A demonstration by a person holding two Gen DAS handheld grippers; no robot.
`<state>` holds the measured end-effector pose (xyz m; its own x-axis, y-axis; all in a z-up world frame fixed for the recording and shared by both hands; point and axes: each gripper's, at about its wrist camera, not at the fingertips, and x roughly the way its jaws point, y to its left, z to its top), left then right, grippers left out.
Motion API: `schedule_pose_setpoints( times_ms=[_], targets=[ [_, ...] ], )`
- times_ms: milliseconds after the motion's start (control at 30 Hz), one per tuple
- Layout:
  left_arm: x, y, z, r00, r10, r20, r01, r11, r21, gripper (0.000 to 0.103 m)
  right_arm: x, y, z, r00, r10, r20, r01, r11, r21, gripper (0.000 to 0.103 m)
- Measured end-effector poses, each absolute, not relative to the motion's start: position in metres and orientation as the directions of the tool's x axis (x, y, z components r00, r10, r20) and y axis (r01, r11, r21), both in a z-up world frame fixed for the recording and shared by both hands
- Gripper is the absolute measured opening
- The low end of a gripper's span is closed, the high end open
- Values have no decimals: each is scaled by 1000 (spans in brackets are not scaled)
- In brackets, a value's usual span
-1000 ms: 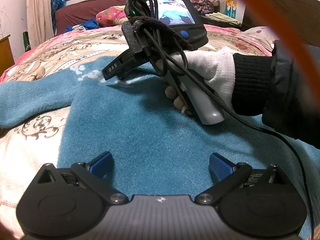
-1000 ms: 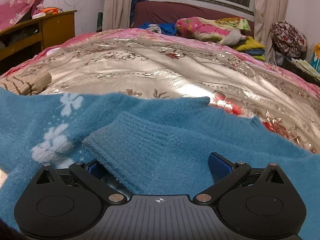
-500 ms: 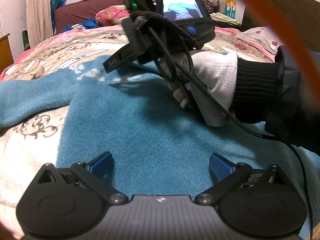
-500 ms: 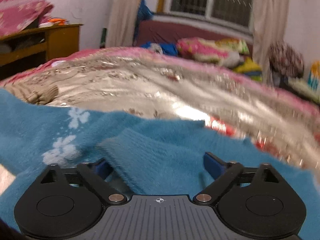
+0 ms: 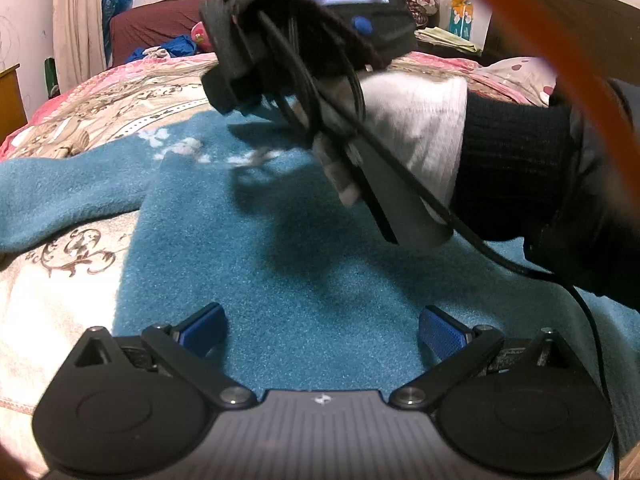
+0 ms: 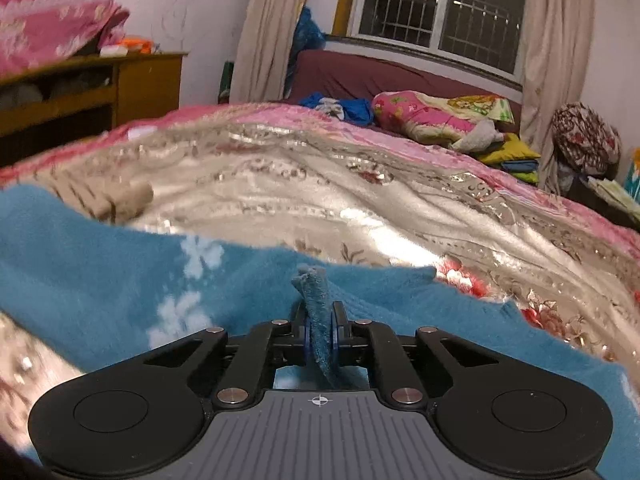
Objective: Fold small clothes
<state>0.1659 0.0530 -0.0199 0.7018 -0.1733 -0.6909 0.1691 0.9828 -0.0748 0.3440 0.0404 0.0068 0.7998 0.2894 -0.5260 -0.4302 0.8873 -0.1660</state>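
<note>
A teal fleece sweater (image 5: 280, 240) with white flower marks lies spread on the bed. My left gripper (image 5: 322, 320) hovers low over its body, open, with only flat fabric between the blue pads. In the right wrist view my right gripper (image 6: 320, 322) is shut on the sweater's ribbed cuff (image 6: 316, 292), which stands up pinched between the pads. The rest of the sweater (image 6: 100, 264) trails to the left and right below it. A white-gloved hand (image 5: 412, 128) holds that right tool above the sweater's far part; its fingertips are hidden there.
The sweater rests on a pink and cream floral bedspread (image 6: 320, 184). A beige knitted piece (image 6: 116, 200) lies at the far left. Pillows and folded clothes (image 6: 432, 116) crowd the headboard end. A wooden cabinet (image 6: 132, 84) stands left. An orange cable (image 5: 560, 64) crosses the left wrist view.
The right gripper closed from wide open onto the cuff and lifted it, rising and tilting. In the left wrist view the gloved hand and its tool came up and nearer. The left gripper stayed put.
</note>
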Motion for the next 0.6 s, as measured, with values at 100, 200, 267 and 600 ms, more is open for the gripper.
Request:
schedule_pose_setpoints(
  times_ms=[100, 200, 267, 600],
  targets=[
    [166, 52, -20, 702, -172, -691, 170, 983, -73, 103, 342, 45, 12, 801, 312, -510, -440, 885, -151, 10],
    [167, 52, -20, 701, -173, -692, 171, 983, -72, 103, 346, 54, 11, 791, 321, -521, -453, 880, -145, 10],
    [166, 52, -19, 701, -175, -692, 171, 982, -76, 103, 348, 57, 9, 780, 328, -533, -454, 883, -121, 10],
    [165, 53, -18, 702, -181, -689, 173, 982, -82, 103, 351, 63, -10, 724, 356, -590, -499, 861, -93, 17]
  ],
)
